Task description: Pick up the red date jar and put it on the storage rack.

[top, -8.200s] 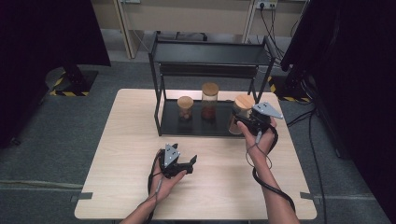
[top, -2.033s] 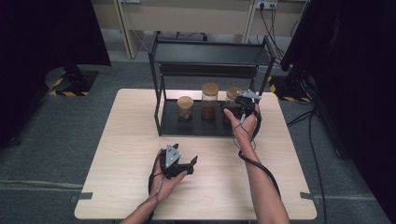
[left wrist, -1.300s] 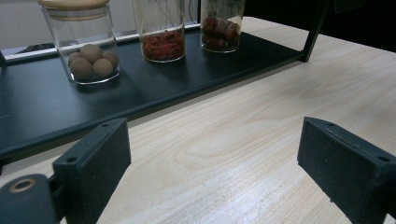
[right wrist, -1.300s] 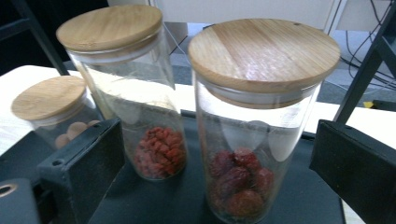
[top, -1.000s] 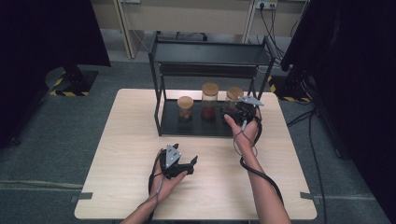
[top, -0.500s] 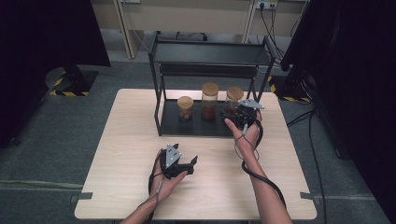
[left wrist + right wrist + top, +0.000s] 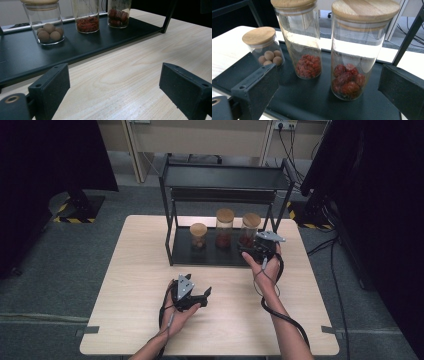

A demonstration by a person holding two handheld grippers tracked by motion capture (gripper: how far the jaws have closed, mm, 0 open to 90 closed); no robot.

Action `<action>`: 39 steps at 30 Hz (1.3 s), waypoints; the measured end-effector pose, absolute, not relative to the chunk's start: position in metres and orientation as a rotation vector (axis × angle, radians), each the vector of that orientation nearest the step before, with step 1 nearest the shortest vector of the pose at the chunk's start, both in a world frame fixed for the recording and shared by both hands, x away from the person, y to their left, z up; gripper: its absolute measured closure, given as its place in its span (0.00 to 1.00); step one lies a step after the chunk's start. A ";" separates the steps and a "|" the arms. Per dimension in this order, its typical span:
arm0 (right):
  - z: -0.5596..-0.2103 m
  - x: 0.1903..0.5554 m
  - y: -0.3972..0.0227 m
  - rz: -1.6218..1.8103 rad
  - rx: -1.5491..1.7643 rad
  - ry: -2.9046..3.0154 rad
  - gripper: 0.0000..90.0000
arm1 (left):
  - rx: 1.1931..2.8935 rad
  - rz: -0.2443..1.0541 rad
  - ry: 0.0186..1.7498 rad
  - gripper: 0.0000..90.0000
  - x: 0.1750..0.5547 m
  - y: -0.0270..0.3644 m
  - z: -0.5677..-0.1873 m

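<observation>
Three lidded jars stand on the black rack [image 7: 200,254] at the wood table's [image 7: 130,285] 12 o'clock; the date jar [image 7: 358,52] sits rightmost. Right gripper [image 7: 257,249] and left gripper [image 7: 200,297] gape empty. Grey carpet surrounds.

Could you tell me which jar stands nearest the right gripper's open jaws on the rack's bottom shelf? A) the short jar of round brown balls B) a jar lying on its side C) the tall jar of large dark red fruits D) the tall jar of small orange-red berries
C: the jar of large dark red fruits stands directly ahead of the right gripper, untouched between the open jaws' line of sight.
</observation>
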State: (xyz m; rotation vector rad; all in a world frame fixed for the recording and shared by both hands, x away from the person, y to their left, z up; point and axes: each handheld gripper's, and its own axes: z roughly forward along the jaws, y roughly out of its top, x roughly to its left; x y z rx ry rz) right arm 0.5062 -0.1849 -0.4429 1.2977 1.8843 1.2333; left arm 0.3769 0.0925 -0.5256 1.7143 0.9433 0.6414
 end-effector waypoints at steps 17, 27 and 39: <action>-0.450 0.491 -0.192 1.235 1.287 1.900 0.03 | 1.715 0.643 0.942 0.10 0.377 0.092 -0.526; -0.454 0.480 -0.195 1.248 1.274 1.905 0.03 | 1.715 0.646 0.940 0.10 0.377 0.092 -0.526; -0.459 0.467 -0.200 1.253 1.261 1.919 0.03 | 1.715 0.647 0.940 0.10 0.377 0.092 -0.526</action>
